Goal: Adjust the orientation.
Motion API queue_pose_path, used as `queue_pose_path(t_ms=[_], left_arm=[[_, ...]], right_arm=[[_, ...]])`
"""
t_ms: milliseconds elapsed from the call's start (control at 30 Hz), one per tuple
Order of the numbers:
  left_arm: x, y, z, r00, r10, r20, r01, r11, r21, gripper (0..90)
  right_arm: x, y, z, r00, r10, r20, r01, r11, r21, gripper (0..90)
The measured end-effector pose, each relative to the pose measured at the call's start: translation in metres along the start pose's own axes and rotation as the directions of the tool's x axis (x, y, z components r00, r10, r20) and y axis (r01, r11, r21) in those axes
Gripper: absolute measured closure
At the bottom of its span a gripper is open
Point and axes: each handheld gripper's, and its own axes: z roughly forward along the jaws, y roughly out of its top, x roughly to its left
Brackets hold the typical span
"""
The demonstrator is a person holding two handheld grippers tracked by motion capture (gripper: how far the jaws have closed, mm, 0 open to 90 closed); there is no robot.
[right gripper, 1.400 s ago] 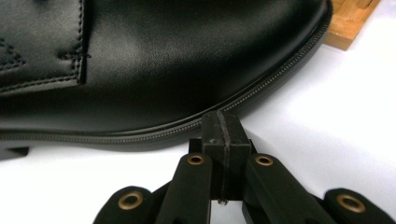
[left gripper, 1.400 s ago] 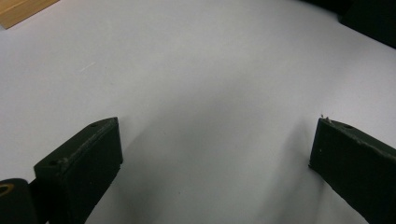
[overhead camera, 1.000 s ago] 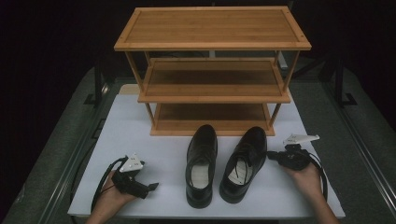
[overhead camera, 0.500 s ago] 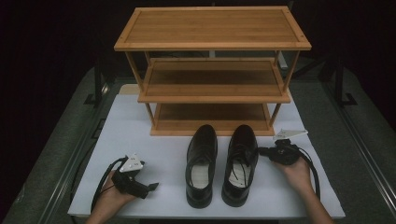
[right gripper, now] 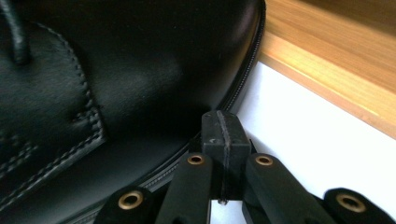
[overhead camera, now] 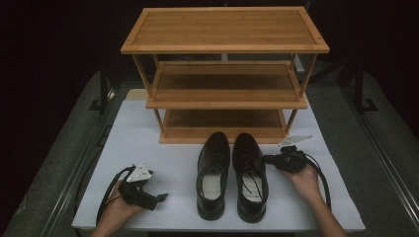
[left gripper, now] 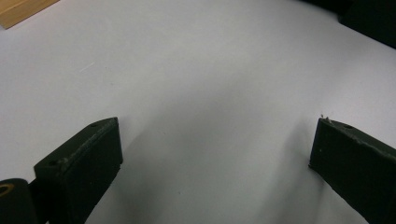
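Two black leather lace-up shoes stand side by side on the white table, toes toward the rack: the left shoe (overhead camera: pixel 213 173) and the right shoe (overhead camera: pixel 250 174). My right gripper (overhead camera: pixel 269 159) is shut with nothing between its pads, and its tip presses against the outer side of the right shoe (right gripper: pixel 116 84) near the sole. In the right gripper view the closed pads (right gripper: pixel 223 135) touch the shoe's welt. My left gripper (overhead camera: pixel 160 197) rests in a hand at the front left, open, its jaws wide apart over bare table (left gripper: pixel 210 102).
A three-tier bamboo shoe rack (overhead camera: pixel 225 74) stands at the back of the white table (overhead camera: pixel 148 143), its bottom shelf (overhead camera: pixel 225 126) just beyond the shoes' toes. Cables trail from both grippers. Dark floor surrounds the table.
The right gripper has moved left, pushing the right shoe; the shoe has straightened and now stands parallel and close to the left shoe. The left gripper has not moved.
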Motion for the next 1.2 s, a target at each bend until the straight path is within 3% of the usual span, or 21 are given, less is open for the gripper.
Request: queue_pose_path(t_ms=[500, 667, 933, 1200], left_arm=[[0.0, 0.0, 0.0, 1.0, 0.0, 0.0, 0.0, 1.0, 0.0, 1.7], [0.0, 0.0, 0.0, 1.0, 0.001, 0.0, -0.001, 1.0, 0.0, 1.7], [0.0, 0.0, 0.0, 1.0, 0.0, 0.001, 0.0, 1.0, 0.0, 1.6], [0.0, 0.0, 0.0, 1.0, 0.0, 0.001, 0.0, 1.0, 0.001, 1.6]], right_arm=[[0.036, -0.034, -0.033, 0.9955, -0.018, -0.093, 0.017, 1.0, -0.014, 90.0], [0.048, -0.044, -0.033, 0.9939, -0.023, -0.107, 0.024, 1.0, 0.002, 90.0], [0.049, -0.044, -0.032, 0.9933, -0.02, -0.113, 0.02, 1.0, -0.002, 90.0], [0.057, -0.039, -0.026, 0.9896, -0.046, -0.136, 0.046, 0.999, 0.001, 90.0]])
